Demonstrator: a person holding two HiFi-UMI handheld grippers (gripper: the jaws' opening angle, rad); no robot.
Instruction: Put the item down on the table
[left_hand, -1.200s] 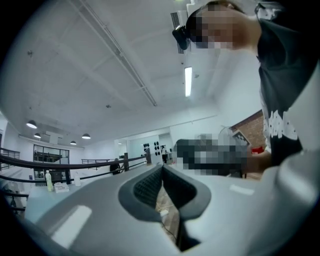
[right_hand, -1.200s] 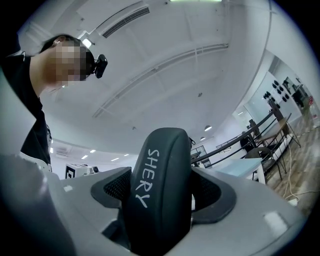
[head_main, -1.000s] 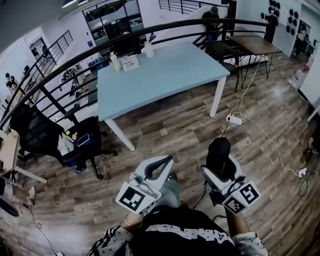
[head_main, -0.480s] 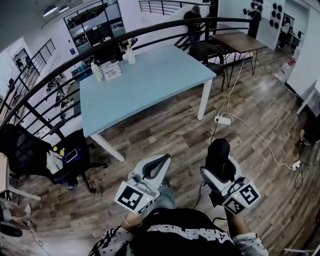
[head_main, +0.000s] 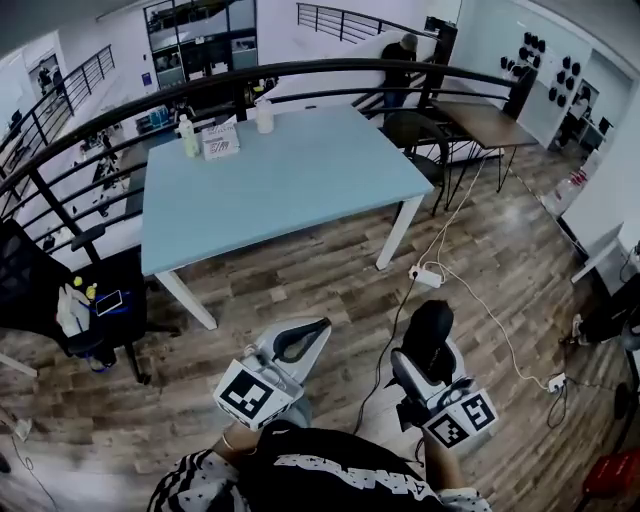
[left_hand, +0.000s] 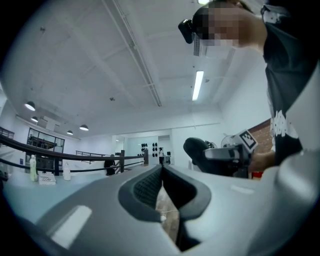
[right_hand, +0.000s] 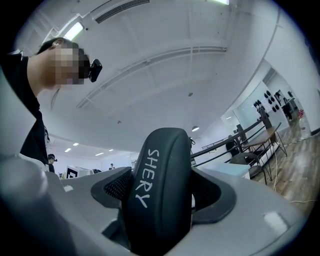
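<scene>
We stand on a wooden floor (head_main: 480, 270). A pale blue table (head_main: 290, 180) fills the ground from our 11 to our 12 o'clock, and a dark railing (head_main: 300, 70) curves behind its far edge. A black chair (head_main: 40, 290) sits at 9 o'clock, well apart from the table leg.

Our left gripper (head_main: 300, 340) is at 6 o'clock, low before us over the floor. Its fingers are closed tip to tip, with nothing between them. Our right gripper (head_main: 424, 358) is just beside it at 5 o'clock, its fingers clamped on the black item (right_hand: 159, 185). The item has "SHERY" handwritten in white and stands upright in the grip, over the floor and well short of the table.

Two bottles (head_main: 185, 135) and a small card (head_main: 220, 140) stand near the table's far edge at 11 o'clock. A white power strip (head_main: 425, 276) lies on the floor at 1 o'clock.
</scene>
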